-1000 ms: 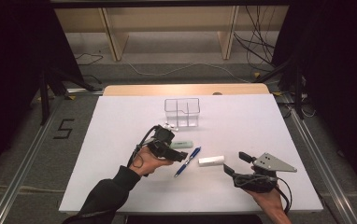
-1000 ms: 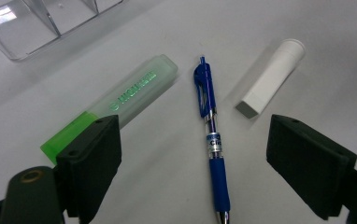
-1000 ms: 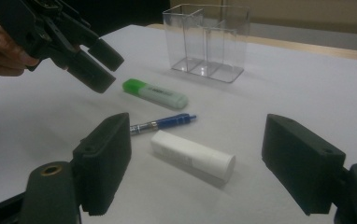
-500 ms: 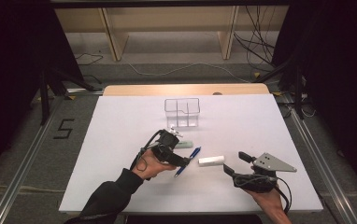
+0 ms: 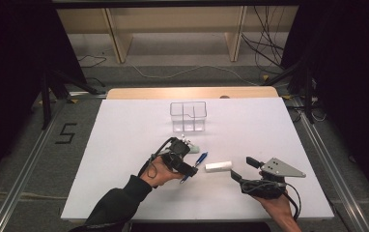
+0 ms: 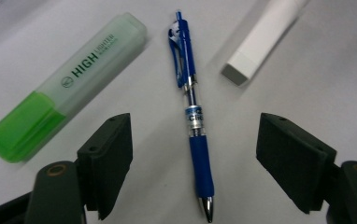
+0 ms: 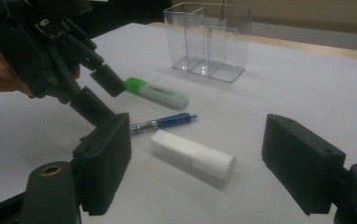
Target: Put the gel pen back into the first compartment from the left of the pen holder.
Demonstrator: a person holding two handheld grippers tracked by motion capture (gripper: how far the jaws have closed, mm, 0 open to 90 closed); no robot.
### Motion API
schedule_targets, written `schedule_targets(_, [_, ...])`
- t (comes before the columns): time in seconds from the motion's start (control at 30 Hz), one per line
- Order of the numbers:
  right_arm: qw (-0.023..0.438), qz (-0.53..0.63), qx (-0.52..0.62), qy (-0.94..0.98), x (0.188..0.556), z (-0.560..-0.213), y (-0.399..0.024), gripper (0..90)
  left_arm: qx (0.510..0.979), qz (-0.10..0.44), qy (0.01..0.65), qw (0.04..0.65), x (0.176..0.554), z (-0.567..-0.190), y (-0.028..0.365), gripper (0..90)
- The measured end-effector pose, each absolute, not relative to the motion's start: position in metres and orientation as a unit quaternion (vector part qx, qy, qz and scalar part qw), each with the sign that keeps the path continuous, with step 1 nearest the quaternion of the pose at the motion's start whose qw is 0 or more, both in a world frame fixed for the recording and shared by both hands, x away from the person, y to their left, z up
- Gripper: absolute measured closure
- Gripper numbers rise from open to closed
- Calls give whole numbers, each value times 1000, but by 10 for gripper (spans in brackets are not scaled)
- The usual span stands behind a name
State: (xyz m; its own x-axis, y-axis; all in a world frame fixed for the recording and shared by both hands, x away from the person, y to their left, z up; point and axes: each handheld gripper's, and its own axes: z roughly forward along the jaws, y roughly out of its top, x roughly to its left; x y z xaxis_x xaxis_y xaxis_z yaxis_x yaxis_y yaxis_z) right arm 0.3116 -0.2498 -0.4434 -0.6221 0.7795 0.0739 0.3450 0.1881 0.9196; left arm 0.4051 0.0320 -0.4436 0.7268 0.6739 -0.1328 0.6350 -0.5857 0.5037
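Blue pen lies flat on the white bench, seen in the left gripper view running from top centre to bottom centre of the frame, its metal tip toward the bottom edge, between the two spread fingers of the left gripper, which touch nothing. A green highlighter lies at the upper left of that frame, just beside the pen but apart from it, and a white oblong stick lies at the upper right, also apart.

In the high view, the left gripper sits at centre frame in a person's hand, a dark sleeve coming in from the bottom edge, with the pen angled just right of it and the white stick farther right. The right gripper, topped by a grey three-cornered plate, is held at lower right, near the stick; its fingers stand wide apart and empty in the right gripper view, the stick lying on the bench between and beyond them. A clear divided container stands upright above centre of the high view, well apart from the other things
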Motion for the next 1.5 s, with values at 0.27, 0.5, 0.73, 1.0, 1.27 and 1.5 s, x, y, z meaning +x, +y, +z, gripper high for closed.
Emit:
schedule_targets(0.27, [215,508,372,746,311,-443,-245,250,896,25,361,255,408,-452,24,368])
schedule_targets(0.5, [212,505,373,749,311,-444,-244,250,900,24,360,243,417,-455,23,446])
schedule_targets(0.73, [212,506,373,748,313,-444,-245,250,899,10,361,248,419,-457,21,503])
schedule_targets(1.0, [213,505,372,749,312,-444,-245,250,902,5,356,245,421,-457,16,549])
schedule_targets(1.27, [212,505,375,748,312,-444,-245,250,908,7,349,231,423,-462,10,589])
schedule_targets(1.5, [214,506,371,749,312,-444,-245,250,916,8,339,216,425,-463,8,615])
